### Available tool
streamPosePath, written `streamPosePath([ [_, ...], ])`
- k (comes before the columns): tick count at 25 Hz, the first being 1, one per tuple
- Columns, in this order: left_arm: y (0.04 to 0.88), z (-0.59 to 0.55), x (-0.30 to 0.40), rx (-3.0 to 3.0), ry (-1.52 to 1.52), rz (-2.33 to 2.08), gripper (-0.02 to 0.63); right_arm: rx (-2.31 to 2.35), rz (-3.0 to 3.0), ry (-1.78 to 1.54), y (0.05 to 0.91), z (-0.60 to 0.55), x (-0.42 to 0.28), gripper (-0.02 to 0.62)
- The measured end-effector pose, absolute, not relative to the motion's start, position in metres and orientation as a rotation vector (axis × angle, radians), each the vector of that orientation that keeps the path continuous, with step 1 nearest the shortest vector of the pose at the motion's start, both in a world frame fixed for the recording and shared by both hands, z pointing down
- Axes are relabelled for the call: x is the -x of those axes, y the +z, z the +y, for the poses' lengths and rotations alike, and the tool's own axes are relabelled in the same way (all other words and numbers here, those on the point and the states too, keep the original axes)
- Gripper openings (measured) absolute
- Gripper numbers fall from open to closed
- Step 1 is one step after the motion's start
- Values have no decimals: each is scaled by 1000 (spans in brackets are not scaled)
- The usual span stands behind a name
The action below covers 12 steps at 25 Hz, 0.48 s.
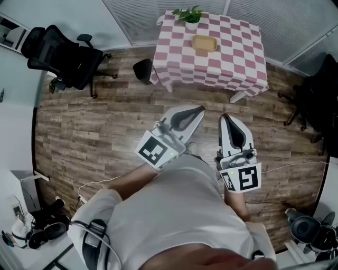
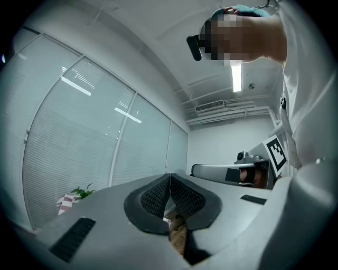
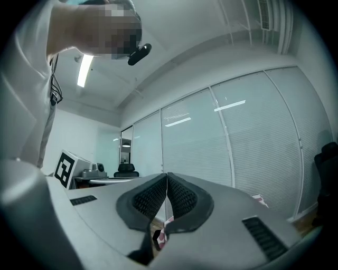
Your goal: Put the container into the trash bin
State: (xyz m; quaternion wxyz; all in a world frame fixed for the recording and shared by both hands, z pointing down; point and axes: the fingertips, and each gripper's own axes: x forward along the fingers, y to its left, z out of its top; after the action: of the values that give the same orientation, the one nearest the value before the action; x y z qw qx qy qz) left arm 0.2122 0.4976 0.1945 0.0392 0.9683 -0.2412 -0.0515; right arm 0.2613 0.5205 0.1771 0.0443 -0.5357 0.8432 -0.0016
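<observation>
A tan shallow container [image 1: 204, 43] lies on the table with the pink-and-white checked cloth [image 1: 232, 63] at the far side of the room. A small black trash bin [image 1: 142, 70] stands on the floor by the table's left corner. Both grippers are held level in front of the person, well short of the table. My left gripper [image 1: 198, 110] is shut with nothing in it, its ribbed pads [image 2: 158, 196] pressed together. The right gripper [image 1: 226, 116] is likewise shut and empty, its pads [image 3: 179, 198] meeting. In the left gripper view the right gripper [image 2: 232, 172] shows beside it.
A potted plant [image 1: 190, 16] stands at the table's far edge. Black office chairs sit at the left [image 1: 68, 55] and right [image 1: 317, 105]. A white cable [image 1: 296, 166] runs over the wooden floor. Glass walls with blinds [image 3: 253, 153] close the room's far side.
</observation>
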Motion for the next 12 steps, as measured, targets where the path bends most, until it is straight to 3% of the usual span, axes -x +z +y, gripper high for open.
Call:
streamPosePath([
  [12,193,490,-248,-2929,-222,-784,31,1588,2603,-29,185,510,-296,31],
])
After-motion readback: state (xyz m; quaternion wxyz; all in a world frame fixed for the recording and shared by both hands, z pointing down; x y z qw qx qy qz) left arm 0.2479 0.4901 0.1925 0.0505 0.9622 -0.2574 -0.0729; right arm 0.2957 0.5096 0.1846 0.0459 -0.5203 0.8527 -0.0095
